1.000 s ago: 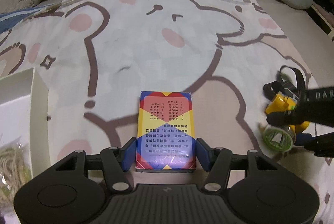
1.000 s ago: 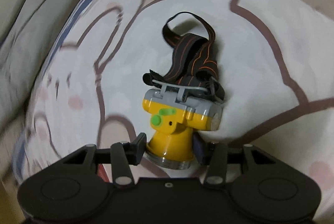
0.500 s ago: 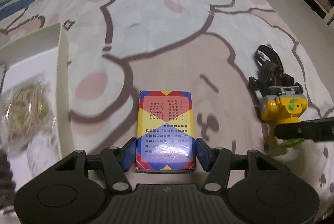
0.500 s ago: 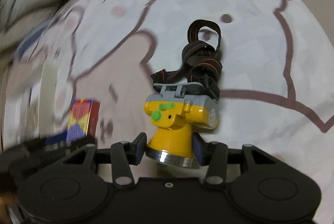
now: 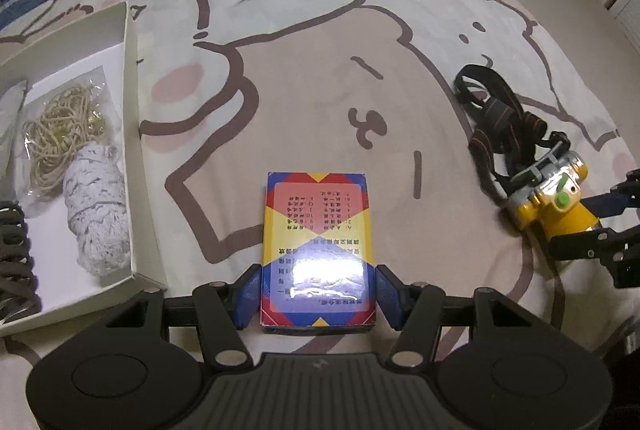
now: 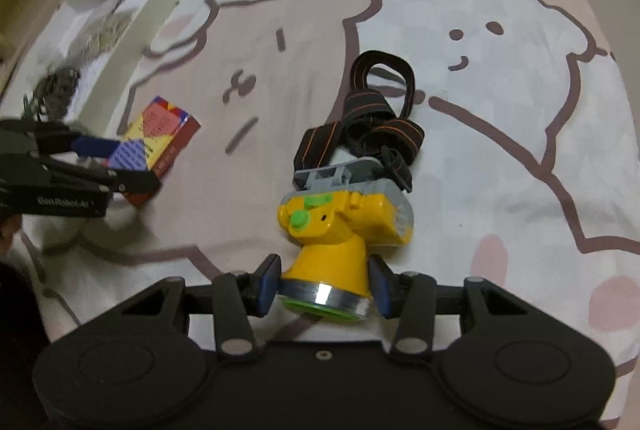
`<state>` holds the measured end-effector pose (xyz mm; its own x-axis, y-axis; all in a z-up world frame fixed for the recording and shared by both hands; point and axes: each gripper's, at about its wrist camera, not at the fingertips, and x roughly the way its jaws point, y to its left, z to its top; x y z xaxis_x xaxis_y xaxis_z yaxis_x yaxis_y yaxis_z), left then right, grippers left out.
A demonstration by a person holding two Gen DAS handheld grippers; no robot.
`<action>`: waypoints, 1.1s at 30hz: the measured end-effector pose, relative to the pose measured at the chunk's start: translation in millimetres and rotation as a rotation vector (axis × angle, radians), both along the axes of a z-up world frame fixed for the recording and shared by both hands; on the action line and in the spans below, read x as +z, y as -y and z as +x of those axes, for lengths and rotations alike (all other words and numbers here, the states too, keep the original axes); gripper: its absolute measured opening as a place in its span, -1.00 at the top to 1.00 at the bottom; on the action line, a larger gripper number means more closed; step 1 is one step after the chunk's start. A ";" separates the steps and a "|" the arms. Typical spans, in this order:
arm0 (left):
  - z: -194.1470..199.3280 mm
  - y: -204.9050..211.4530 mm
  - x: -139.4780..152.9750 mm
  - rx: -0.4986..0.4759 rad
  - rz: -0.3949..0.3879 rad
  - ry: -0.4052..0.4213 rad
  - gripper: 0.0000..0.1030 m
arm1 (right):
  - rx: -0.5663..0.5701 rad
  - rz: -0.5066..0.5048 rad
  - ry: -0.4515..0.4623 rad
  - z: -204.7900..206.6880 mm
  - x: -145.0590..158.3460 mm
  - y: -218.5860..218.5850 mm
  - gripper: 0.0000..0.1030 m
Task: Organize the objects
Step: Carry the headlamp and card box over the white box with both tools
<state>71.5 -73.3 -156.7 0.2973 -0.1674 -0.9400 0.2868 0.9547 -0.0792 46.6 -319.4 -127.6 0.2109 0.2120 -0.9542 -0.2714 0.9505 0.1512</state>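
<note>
Cartoon-printed bedsheet (image 5: 320,77) carries a white box (image 5: 132,133) at the left. Left claw (image 5: 318,294) clamps the colourful card box (image 5: 318,230) between its pads; right claw (image 6: 322,286) grips the yellow headlamp (image 6: 340,226) by its lens end.

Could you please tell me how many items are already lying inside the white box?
3 visible: a bag of rubber bands at the back, a grey-white bundle in front, a black coiled item at the left edge; more may be hidden.
</note>
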 end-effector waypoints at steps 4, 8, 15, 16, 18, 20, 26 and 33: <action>1.8 4.5 -3.1 0.003 0.023 0.008 -0.18 | -0.004 -0.098 0.022 -0.1 -1.2 -9.5 0.05; 4.7 4.6 -3.7 0.019 0.015 0.015 -0.18 | 0.003 -0.168 0.048 0.4 -1.7 -13.0 0.14; 19.1 7.0 -12.8 0.064 0.012 0.010 -0.20 | -0.117 -0.134 -0.024 13.8 -16.5 -3.1 0.18; 19.7 8.0 -13.4 0.063 0.016 0.010 -0.20 | -0.121 -0.134 -0.029 14.8 -18.8 -2.9 0.18; 19.1 8.4 -13.4 0.058 0.018 0.013 -0.17 | -0.126 -0.136 -0.039 16.3 -23.5 -2.2 0.18; 17.7 9.7 -11.9 0.046 0.025 0.021 -0.17 | -0.127 -0.138 -0.040 16.8 -26.9 -1.8 0.18; 15.6 8.6 -1.1 0.042 0.011 0.059 -0.16 | -0.101 -0.140 0.029 10.4 -20.5 -4.1 0.19; 20.0 4.2 26.4 0.062 -0.027 0.143 -0.16 | -0.117 -0.114 0.179 9.9 10.7 -5.0 0.19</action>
